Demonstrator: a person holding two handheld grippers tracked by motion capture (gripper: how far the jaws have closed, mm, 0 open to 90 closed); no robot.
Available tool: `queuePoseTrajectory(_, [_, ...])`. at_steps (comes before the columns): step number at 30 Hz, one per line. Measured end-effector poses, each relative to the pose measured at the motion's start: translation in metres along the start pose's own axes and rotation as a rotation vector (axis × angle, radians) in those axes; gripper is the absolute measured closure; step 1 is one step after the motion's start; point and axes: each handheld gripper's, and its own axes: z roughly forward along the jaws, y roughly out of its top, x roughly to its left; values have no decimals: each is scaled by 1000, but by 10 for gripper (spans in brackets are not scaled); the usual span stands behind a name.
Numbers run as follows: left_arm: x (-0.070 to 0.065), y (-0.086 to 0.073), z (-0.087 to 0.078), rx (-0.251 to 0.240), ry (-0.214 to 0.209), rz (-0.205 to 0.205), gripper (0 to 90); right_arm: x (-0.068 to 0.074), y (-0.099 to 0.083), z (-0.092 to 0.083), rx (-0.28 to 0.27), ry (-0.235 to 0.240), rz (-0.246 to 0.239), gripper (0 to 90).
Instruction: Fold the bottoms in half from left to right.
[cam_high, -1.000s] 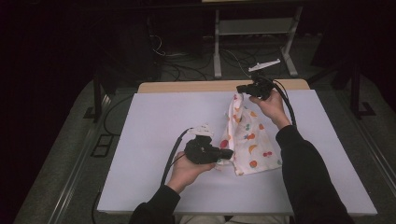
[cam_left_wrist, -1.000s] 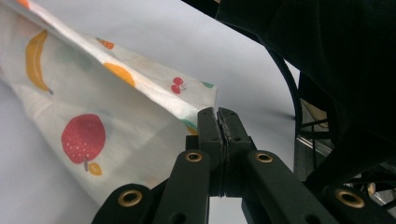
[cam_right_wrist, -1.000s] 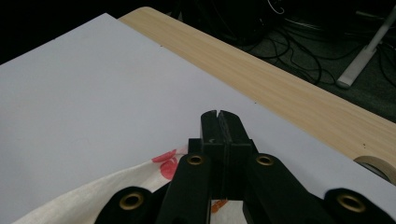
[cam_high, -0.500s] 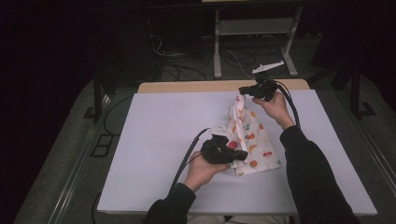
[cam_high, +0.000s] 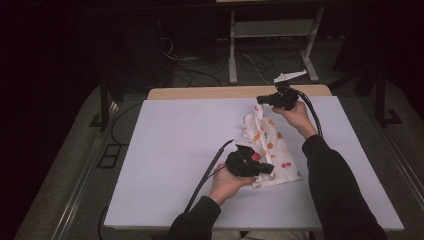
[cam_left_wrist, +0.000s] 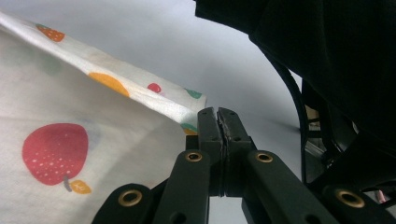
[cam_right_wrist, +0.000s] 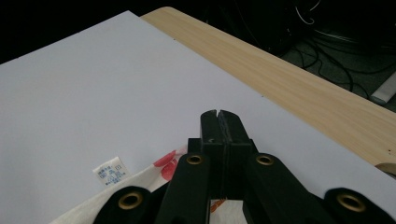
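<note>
1. High view: a fruit-printed cloth (cam_high: 267, 145) lies right of centre on the white worktop (cam_high: 175, 150), its far end lifted by the right gripper (cam_high: 261, 99); the left gripper (cam_high: 267, 168) holds its near edge.
2. Left gripper view: jaws clamped together on the cloth's (cam_left_wrist: 70, 140) hem corner. It looks thin, limp and light; edges and corners offer the best hold.
3. Right gripper view: jaws pressed together on cloth (cam_right_wrist: 159, 175) bearing a care label (cam_right_wrist: 109, 173).

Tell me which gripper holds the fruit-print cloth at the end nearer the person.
The left gripper, clamped on the fruit-print cloth at its near corner; the right gripper grips its far end, raised by the table's back edge.
</note>
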Motion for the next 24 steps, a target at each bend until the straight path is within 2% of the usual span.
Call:
queuePoseTrajectory(16, [3, 1, 35, 27, -13, -23, 883, -15, -17, 1, 24, 1, 19, 884])
queuePoseTrajectory(24, [4, 2, 50, 52, -3, -25, 883, -19, -22, 3, 30, 7, 20, 884])
